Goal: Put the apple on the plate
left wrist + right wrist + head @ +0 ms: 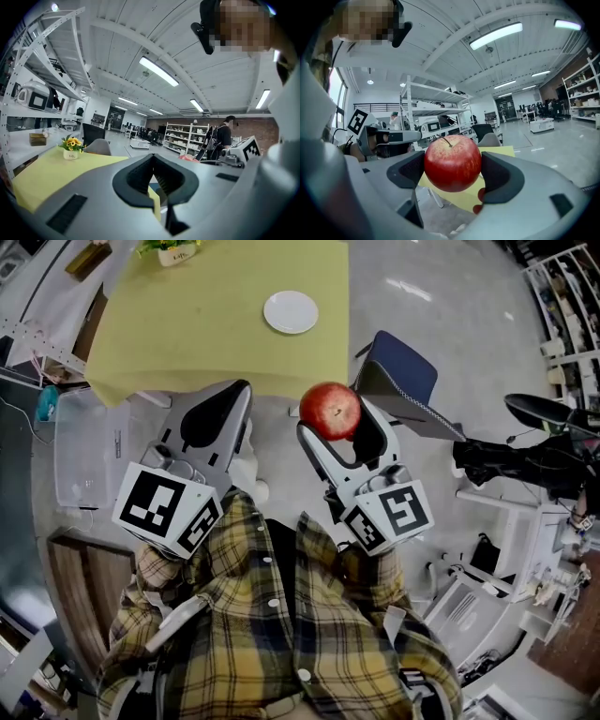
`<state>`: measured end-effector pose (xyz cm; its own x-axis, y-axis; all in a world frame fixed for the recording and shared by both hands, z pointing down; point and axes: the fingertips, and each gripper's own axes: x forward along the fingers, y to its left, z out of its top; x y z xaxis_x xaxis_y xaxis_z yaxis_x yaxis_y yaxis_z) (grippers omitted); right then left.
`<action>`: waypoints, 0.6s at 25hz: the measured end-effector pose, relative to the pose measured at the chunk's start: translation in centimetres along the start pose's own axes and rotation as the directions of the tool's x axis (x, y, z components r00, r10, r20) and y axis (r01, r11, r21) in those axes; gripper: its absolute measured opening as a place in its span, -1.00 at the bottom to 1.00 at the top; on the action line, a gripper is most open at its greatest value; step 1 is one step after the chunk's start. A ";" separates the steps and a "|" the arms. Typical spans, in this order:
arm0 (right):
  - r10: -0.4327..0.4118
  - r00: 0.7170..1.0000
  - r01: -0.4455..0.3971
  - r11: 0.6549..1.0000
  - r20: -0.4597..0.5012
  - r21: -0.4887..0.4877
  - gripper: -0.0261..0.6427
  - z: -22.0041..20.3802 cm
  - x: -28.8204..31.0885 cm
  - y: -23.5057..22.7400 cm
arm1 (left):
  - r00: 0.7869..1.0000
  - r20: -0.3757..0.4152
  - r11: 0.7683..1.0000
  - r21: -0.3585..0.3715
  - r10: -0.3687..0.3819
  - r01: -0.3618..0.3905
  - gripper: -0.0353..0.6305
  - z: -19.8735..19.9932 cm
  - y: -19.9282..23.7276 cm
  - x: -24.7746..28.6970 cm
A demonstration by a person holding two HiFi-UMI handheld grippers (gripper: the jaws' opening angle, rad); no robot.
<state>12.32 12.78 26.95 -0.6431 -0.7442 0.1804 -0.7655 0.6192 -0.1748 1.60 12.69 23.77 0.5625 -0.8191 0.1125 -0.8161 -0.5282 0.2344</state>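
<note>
A red apple (330, 411) is clamped between the jaws of my right gripper (332, 418), held in the air over the floor, short of the table's near edge. In the right gripper view the apple (452, 163) fills the gap between the black pads (502, 176), stem up. The white plate (291, 312) lies empty on the yellow table (206, 324), ahead and slightly left of the apple. My left gripper (232, 397) hangs beside the right one, jaws together with nothing in them; it (153, 177) points towards the yellow table (42, 173).
A blue-grey chair (401, 379) stands right of the table's near corner. A small pot of yellow flowers (172, 251) sits at the table's far edge. A clear plastic bin (80, 460) is on the floor at left. White racks and dark equipment (530, 456) crowd the right.
</note>
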 end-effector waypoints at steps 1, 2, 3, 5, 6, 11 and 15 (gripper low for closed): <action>0.001 1.000 -0.001 1.000 -0.003 0.000 0.19 0.0 0.6 -0.2 | 1.000 0.000 1.000 -0.002 -0.002 0.002 -0.87 0.0 0.4 0.4; 0.002 1.000 -0.002 1.000 -0.006 -0.001 0.19 0.1 1.2 -0.4 | 1.000 -0.002 1.000 -0.005 -0.004 0.004 -0.87 0.0 0.9 0.8; 0.001 1.000 -0.001 1.000 -0.008 -0.003 0.19 0.1 1.9 -0.6 | 1.000 -0.003 1.000 -0.008 -0.007 0.007 -0.87 0.0 1.4 1.2; 0.002 1.000 -0.002 1.000 -0.014 -0.010 0.19 0.3 3.1 -0.8 | 1.000 -0.008 1.000 -0.010 -0.010 0.010 -0.87 0.1 2.6 2.1; 0.004 1.000 -0.004 1.000 -0.017 -0.013 0.19 0.4 3.8 -1.0 | 1.000 -0.010 1.000 -0.011 -0.012 0.012 -0.88 0.2 3.2 2.6; -0.002 1.000 0.001 1.000 -0.022 -0.022 0.19 1.8 8.0 -2.2 | 0.999 -0.012 0.999 -0.020 -0.040 0.040 -0.87 1.5 6.4 6.1; -0.020 0.999 0.019 0.999 -0.026 -0.026 0.19 3.2 11.8 -3.8 | 0.998 -0.012 0.998 -0.020 -0.066 0.065 -0.87 3.0 9.3 9.1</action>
<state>7.75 0.85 26.66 -0.6283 -0.7493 0.2093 -0.7778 0.6113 -0.1464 -1.29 -0.39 24.13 0.6164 -0.7799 0.1085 -0.7747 -0.5760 0.2607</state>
